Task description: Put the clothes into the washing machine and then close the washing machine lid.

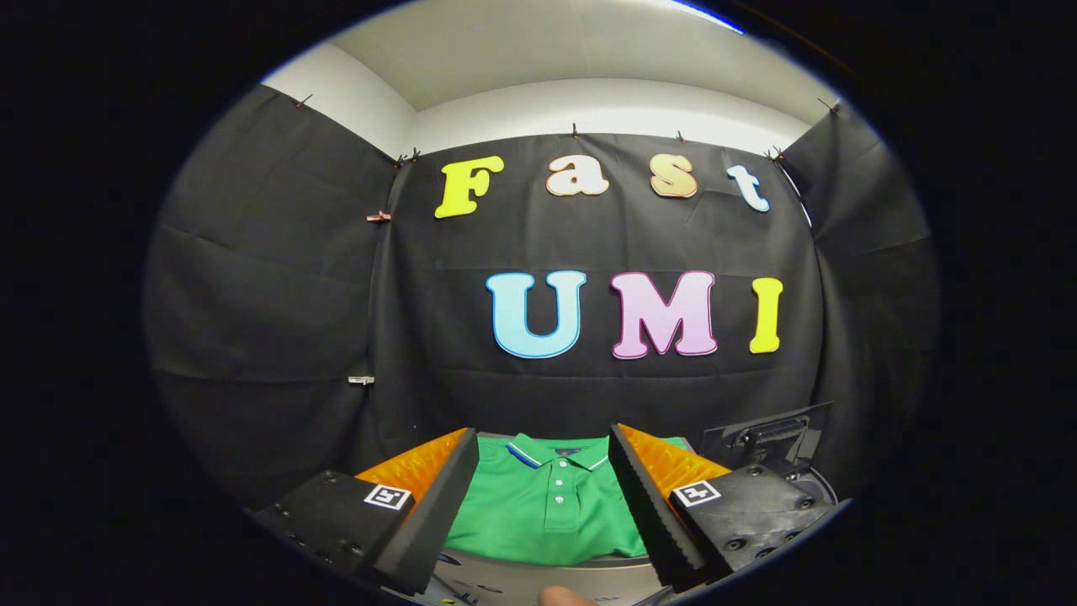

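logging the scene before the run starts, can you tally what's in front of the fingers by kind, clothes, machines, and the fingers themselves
Clothes: 1, a green short-collared polo shirt with white buttons, lying flat between and just beyond the open fingers.
Machines: 1, a dark washing machine with its lid raised, right of the shirt.
Gripper fingers: 2, held apart, touching nothing.
Total: 4

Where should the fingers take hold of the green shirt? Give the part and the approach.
Pinch the shirt at the button placket just below the collar. It lies flat and face up just ahead of the open gripper, so come down from above. Bunched cloth there should lift more readily than a flat edge.
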